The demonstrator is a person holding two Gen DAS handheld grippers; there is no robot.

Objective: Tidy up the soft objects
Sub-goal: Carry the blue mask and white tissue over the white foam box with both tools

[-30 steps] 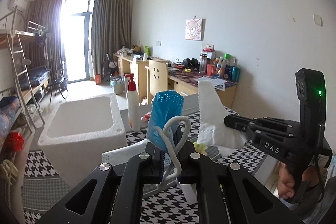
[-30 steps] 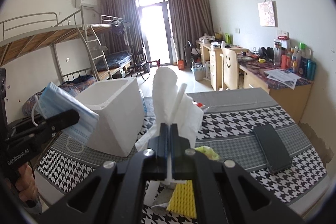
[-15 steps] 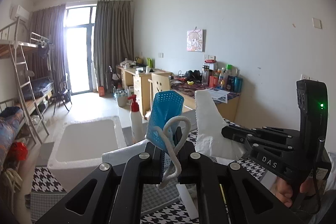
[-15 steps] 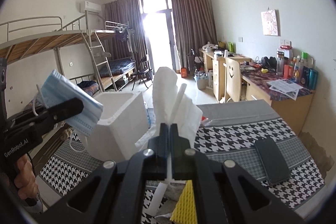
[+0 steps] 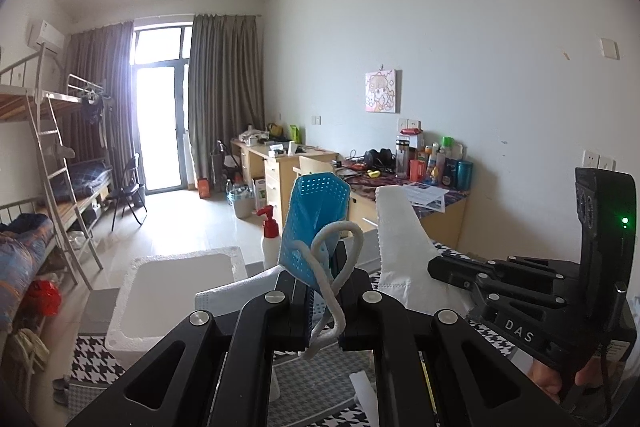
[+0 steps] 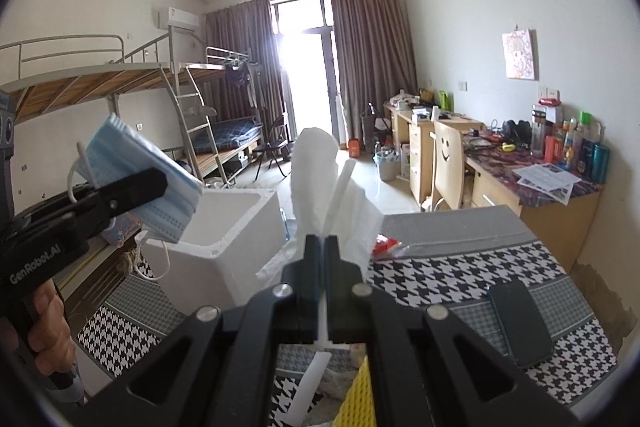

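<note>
Aloft, left tool (image 5: pixel 323 301) pinches face mask (image 5: pixel 314 223); right tool (image 6: pixel 323 259) pinches tissue (image 6: pixel 320 179).

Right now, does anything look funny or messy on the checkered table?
Yes. A white foam box sits tilted near the table's edge, not flat. A black phone lies among the soft things. Both grippers are up in the air: the left gripper pinches a blue face mask, the right gripper a white tissue.

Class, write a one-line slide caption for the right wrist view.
Right gripper pinches a white tissue while the left gripper holds a blue face mask over the foam box.
</note>
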